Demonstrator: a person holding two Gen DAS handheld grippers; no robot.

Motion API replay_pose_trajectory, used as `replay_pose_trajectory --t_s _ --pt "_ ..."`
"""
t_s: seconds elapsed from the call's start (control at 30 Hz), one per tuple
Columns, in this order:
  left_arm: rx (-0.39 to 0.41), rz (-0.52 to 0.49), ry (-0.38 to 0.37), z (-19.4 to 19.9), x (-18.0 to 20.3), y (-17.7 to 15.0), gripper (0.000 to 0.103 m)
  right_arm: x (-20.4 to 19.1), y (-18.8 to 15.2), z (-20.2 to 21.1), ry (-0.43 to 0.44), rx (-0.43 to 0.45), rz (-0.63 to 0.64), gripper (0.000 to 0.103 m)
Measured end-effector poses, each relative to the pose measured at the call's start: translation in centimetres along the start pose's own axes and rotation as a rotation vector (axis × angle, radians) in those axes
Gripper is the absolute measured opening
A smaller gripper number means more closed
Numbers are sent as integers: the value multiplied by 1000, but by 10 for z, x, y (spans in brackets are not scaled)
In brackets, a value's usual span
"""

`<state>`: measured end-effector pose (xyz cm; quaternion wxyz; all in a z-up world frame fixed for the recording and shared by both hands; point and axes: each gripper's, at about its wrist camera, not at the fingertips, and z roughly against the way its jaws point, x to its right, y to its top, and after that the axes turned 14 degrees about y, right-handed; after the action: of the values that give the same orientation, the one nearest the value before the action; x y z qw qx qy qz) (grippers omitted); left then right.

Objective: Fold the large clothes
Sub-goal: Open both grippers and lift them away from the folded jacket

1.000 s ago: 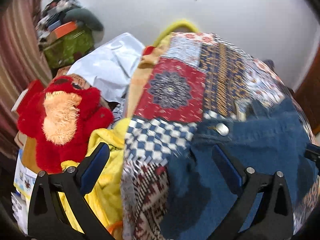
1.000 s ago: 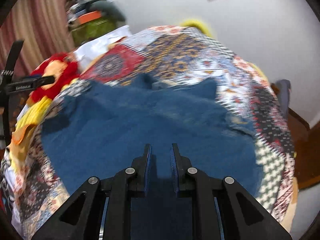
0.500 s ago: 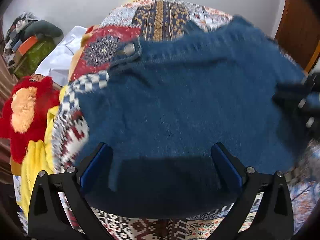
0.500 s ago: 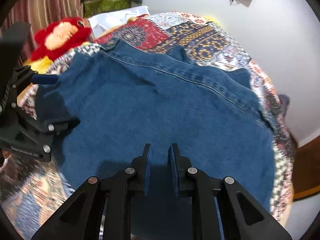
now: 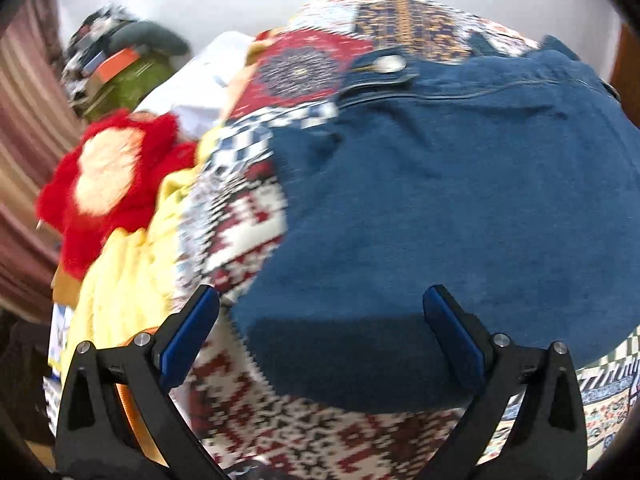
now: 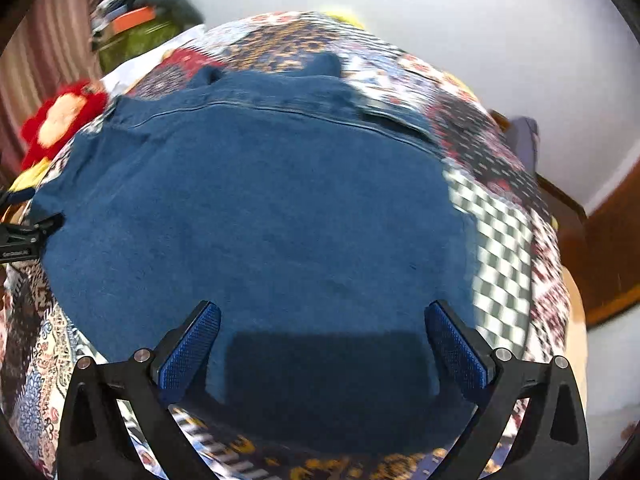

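We see a blue denim garment (image 5: 460, 200) spread flat over a patchwork bedspread (image 5: 248, 216), filling the centre and right of the left wrist view and most of the middle of the right wrist view (image 6: 260, 220). Both frames are somewhat blurred.

In the left wrist view, our left gripper (image 5: 320, 328) sits at the bottom of the frame with its jaws spread wide, nothing held between them — the near edge of the denim lies in the gap below. In the right wrist view, our right gripper (image 6: 322, 340) is likewise wide open and holds nothing, with the denim's near edge beneath it.

The left view alone gives us a metal button (image 5: 386, 66) on a tab at the upper middle of the frame, and a yellow cloth (image 5: 120, 280) bunched at the lower left beside the bedspread. A red plush toy (image 5: 108, 176) lies large at the left there; the right view shows it small at the left edge (image 6: 60, 118).

The right view alone shows a checkered patch (image 6: 500, 240) of the bedspread to the right of the denim, a wooden door (image 6: 600, 248) at the far right — and the black tip of the left gripper (image 6: 24, 236) at the left edge, touching or just beside the garment's border; we cannot tell which.

A pile of bags (image 5: 120, 64) sits in the upper left of both views, against a white wall (image 6: 480, 20).
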<state>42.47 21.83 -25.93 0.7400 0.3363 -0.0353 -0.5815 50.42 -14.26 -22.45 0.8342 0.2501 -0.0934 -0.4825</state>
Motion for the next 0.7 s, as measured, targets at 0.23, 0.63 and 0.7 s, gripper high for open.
replay_pose_trajectory --t_s 0.23,0.63,0.7 --pt "-45 158 -6 1 -45 -13 103 38 -26 25 -39 16 -97 103" --pt "-4 215 41 45 -79 -28 103 27 -35 71 -67 80 -92 103" --pt "18 228 13 56 -77 -25 103 18 -31 81 -57 106 -74 103"
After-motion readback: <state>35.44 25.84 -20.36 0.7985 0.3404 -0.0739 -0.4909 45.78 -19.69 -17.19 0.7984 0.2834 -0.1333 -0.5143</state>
